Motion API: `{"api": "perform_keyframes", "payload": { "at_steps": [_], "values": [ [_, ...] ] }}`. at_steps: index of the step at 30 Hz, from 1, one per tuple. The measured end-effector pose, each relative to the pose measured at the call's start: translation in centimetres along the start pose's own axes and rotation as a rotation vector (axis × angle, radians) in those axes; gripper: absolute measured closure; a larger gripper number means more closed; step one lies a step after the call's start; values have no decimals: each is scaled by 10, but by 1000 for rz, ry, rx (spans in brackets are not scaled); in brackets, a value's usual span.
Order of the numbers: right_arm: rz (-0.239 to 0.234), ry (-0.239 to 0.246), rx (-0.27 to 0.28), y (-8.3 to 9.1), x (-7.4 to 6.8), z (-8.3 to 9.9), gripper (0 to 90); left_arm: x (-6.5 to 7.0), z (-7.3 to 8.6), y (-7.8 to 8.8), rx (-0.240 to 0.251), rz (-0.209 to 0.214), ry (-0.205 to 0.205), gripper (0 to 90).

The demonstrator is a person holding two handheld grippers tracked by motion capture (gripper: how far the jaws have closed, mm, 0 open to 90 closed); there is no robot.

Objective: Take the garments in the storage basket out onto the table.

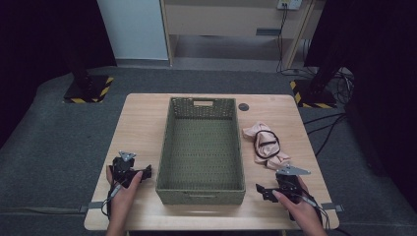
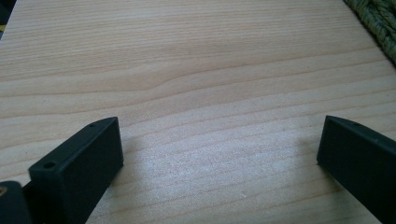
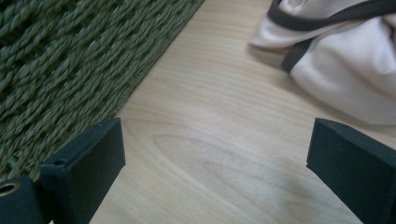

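I hold my left claw (image 1: 146, 173) near the front left corner of the desk (image 1: 142, 118). Its two black jaws are wide apart, and there is just bare wood between them. It rests low, just beside the left wall of the green basket (image 1: 200, 194).

I hold my right claw (image 1: 262, 191) near the front right corner of the desk. Its jaws are wide apart too, with nothing in them. It sits between the basket and the pink cloth (image 1: 265, 142).

The pink cloth is soft and bunched up, with a dark band on it. It lies on the wood near the right edge of the desk, just beside the basket but outside it. In the right gripper view the cloth (image 3: 345, 60) is near my claw, not touching it.

The basket stands in the middle of the desk.
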State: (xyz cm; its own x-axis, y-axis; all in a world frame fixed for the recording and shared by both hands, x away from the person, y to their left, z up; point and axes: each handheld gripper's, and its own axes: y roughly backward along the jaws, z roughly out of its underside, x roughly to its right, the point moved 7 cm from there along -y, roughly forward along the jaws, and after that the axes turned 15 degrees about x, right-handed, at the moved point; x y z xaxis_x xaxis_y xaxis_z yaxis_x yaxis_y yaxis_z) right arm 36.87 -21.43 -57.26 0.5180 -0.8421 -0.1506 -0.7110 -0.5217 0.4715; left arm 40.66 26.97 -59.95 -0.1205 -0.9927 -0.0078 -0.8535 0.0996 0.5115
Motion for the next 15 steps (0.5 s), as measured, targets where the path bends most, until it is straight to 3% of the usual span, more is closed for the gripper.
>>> {"api": "perform_keyframes", "payload": {
  "at_steps": [7, 15],
  "values": [
    [-12, 4, -29, -5, -6, 13, 44, 0, 0, 0, 3, -2, 3, 0],
    [-4, 20, -47, -12, -6, 17, 30, 0, 0, 0, 3, -3, 4, 0]
  ]
}}
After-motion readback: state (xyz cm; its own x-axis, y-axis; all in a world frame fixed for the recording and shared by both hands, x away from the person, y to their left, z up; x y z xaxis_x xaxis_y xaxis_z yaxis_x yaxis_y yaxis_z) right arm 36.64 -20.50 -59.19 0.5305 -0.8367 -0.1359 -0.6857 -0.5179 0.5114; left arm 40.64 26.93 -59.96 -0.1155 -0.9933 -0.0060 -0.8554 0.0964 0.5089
